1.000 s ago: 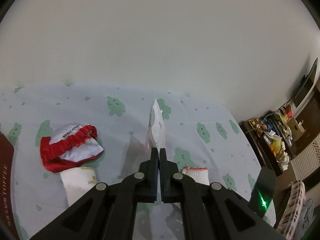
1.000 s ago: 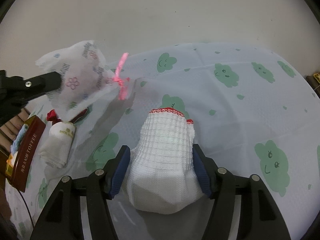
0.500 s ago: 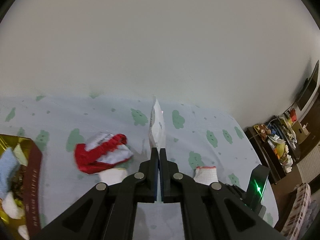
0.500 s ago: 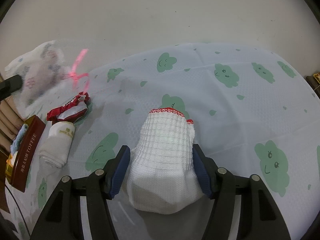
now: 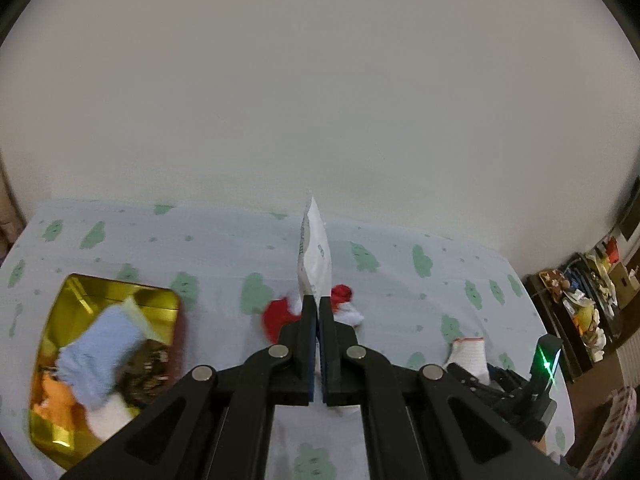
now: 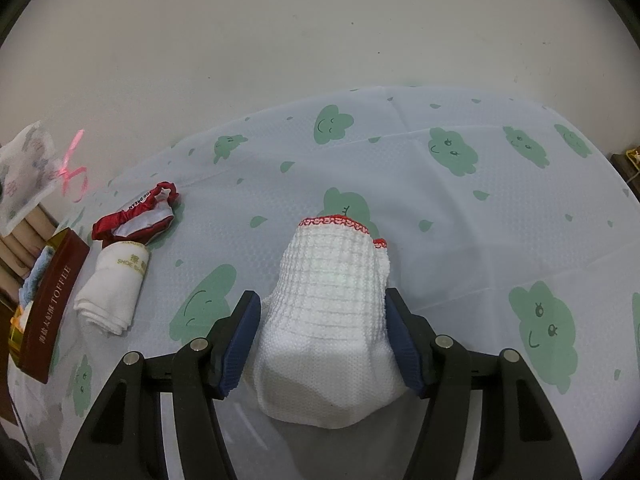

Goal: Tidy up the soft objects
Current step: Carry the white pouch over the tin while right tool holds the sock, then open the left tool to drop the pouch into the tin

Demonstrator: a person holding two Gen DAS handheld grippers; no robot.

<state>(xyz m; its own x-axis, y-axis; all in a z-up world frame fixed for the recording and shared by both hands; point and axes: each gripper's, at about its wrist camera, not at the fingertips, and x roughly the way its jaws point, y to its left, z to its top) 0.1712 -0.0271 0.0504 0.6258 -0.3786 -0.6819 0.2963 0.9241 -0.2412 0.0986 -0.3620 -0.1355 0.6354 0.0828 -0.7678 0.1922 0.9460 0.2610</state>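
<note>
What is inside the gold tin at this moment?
The gold tin holds a light blue cloth, something orange and something white, with dark patterned contents beside them. Whatever lies under the cloths is covered.

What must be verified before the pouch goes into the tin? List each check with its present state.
1. Left gripper clamped on the white pouch: ok, jaws shut on its edge.
2. Pouch clear of the bed: ok, it hangs in the air in the right wrist view.
3. Gold tin open: ok, no lid on it.
4. Room in the tin: cannot tell; the blue cloth and other pieces already fill much of it.
5. Left gripper above the tin: not ok, the tin lies off to the left.
6. Right gripper around the white knit glove: ok; whether the pads press cannot tell.
</note>
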